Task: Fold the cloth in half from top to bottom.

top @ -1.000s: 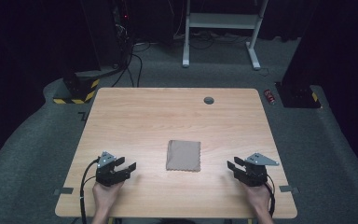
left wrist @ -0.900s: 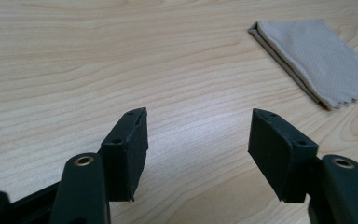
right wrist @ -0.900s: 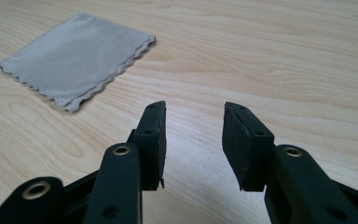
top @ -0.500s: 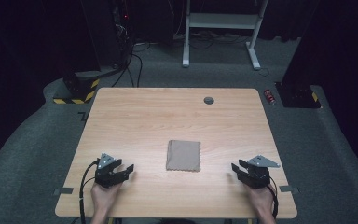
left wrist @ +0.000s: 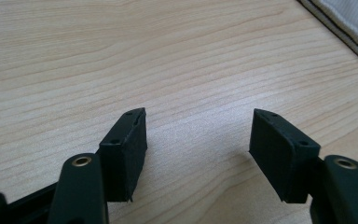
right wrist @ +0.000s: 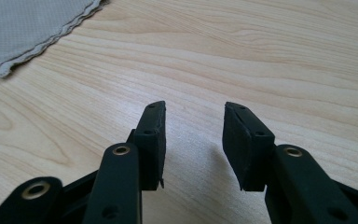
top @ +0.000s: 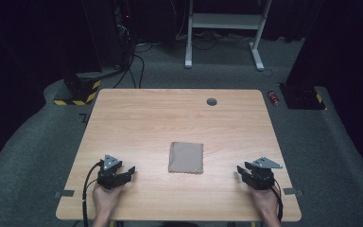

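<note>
Wooden table had a round grommet hole nr far edge; red can lay on grey carpet, white desk frame behind.

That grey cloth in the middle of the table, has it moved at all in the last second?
No. The folded grey cloth lies at the same spot on the wooden table, unchanged relative to the round hole near the far edge.

The left gripper hangs low over the wooden table, its 2 black jaws set wide apart with bare wood grain between them. Beyond the right-hand jaw, a folded grey cloth lies flat on the table, well apart from the gripper.
</note>
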A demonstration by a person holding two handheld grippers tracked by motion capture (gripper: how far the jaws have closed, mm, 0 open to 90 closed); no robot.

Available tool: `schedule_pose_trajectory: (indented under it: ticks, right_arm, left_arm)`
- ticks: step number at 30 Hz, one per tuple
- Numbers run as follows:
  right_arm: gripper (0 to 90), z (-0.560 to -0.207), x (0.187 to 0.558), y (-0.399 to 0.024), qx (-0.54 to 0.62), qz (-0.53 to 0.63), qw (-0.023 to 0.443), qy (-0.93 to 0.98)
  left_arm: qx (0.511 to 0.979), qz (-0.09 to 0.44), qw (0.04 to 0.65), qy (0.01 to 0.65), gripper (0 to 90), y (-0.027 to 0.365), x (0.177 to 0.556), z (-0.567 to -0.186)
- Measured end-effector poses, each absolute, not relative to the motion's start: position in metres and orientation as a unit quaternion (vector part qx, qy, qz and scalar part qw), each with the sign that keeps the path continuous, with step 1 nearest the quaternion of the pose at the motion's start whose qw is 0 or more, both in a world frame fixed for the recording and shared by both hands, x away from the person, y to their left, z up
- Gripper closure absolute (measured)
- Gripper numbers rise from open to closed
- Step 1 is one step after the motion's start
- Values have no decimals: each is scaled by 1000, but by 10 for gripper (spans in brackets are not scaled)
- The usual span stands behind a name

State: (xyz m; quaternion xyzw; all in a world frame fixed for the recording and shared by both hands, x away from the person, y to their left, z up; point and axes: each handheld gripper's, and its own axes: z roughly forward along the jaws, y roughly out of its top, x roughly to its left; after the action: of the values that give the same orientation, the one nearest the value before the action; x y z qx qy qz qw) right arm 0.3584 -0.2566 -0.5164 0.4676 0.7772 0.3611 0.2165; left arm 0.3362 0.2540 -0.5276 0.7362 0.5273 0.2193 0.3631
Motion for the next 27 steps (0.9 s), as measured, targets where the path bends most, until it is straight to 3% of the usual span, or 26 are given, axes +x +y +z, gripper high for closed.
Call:
schedule_pose_trajectory:
  ticks: [17, 27]
  right_arm:
    - [572, -522, 362, -257, 472, 341, 219, 783]
    - [469, -522, 365, -258, 471, 340, 215, 785]
  left_arm:
    - [744, 233, 346, 523, 342, 248, 339, -528]
    - [745, 235, 342, 522, 314, 247, 339, -528]
